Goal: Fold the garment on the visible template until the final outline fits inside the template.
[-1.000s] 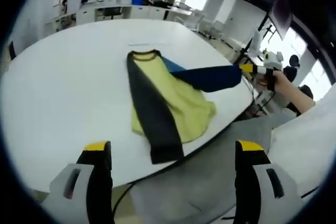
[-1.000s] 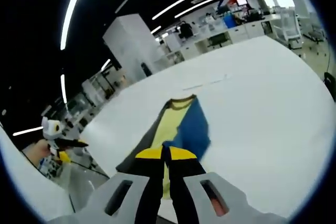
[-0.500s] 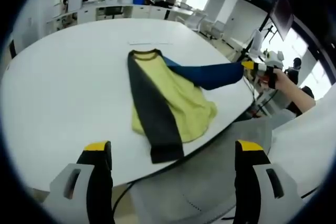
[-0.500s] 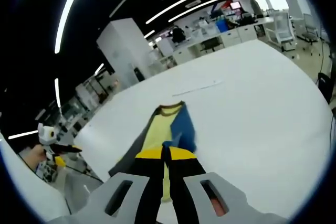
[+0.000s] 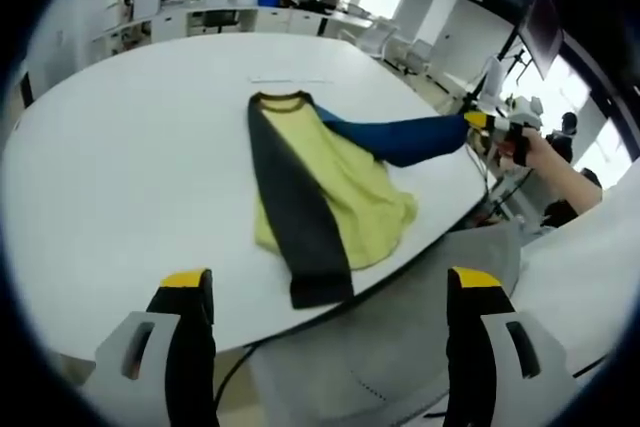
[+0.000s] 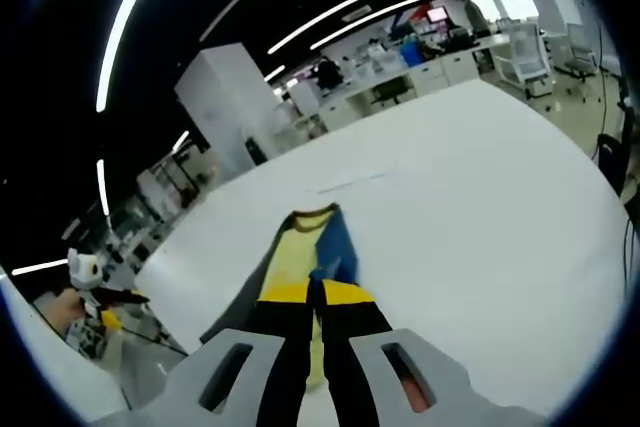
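Note:
A yellow garment (image 5: pixel 345 182) lies on the white table (image 5: pixel 120 177), collar away from me. Its dark grey sleeve (image 5: pixel 295 217) is folded lengthwise over the body. Its blue sleeve (image 5: pixel 410 137) is stretched out sideways past the table edge, held at the cuff by my right gripper (image 5: pixel 478 122). In the right gripper view that gripper (image 6: pixel 316 292) is shut on the blue sleeve (image 6: pixel 338 247), with the yellow body (image 6: pixel 290 252) beyond it. My left gripper (image 5: pixel 328 282) is open and holds nothing, hanging off the near table edge.
A faint thin line (image 5: pixel 290 79) marks the table beyond the collar. A hand (image 5: pixel 530 152) holds the right gripper off the table's right edge. Grey fabric (image 5: pixel 400 347) lies below the near edge. Office desks (image 5: pixel 230 12) stand far behind.
The right gripper has drawn the blue sleeve outward, so it now lies straighter and thinner. The left gripper stays open, barely moved.

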Available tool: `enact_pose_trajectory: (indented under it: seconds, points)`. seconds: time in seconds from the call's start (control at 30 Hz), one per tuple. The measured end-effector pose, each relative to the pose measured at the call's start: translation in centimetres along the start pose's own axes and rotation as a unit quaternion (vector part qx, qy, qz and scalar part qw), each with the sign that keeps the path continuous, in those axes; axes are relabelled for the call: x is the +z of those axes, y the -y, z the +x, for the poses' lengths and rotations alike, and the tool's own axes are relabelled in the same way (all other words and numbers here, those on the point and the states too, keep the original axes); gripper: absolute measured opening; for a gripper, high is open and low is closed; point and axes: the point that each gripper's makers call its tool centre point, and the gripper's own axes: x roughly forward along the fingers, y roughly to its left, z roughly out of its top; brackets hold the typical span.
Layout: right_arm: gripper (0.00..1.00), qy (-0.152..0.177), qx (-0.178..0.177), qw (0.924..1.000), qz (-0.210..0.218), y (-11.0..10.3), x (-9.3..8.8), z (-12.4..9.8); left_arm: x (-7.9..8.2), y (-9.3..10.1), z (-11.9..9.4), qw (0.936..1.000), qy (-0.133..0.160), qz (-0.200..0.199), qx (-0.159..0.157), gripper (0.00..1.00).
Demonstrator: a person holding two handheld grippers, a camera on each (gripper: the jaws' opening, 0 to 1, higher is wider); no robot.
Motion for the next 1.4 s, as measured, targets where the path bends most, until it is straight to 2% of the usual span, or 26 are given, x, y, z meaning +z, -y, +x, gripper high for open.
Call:
enact_pose_trajectory:
  seconds: [0.47, 1.03, 1.4]
  points:
    - [0.03, 0.016, -0.030, 0.9994, 0.007, 2.5, 1.6, -0.5, -0.1, -0.2, 0.2, 1.0000, -0.003, -0.006, 0.001, 0.93]
    - [0.03, 0.022, -0.053, 0.9983, 0.013, 4.5, 2.3, -0.7, -0.2, -0.7, 0.3, 0.9999, -0.005, -0.012, 0.004, 0.93]
    - [0.03, 0.026, -0.076, 0.9966, 0.014, 6.9, 3.3, -1.3, 0.0, -1.1, 0.3, 0.9999, -0.006, -0.014, 0.008, 0.93]
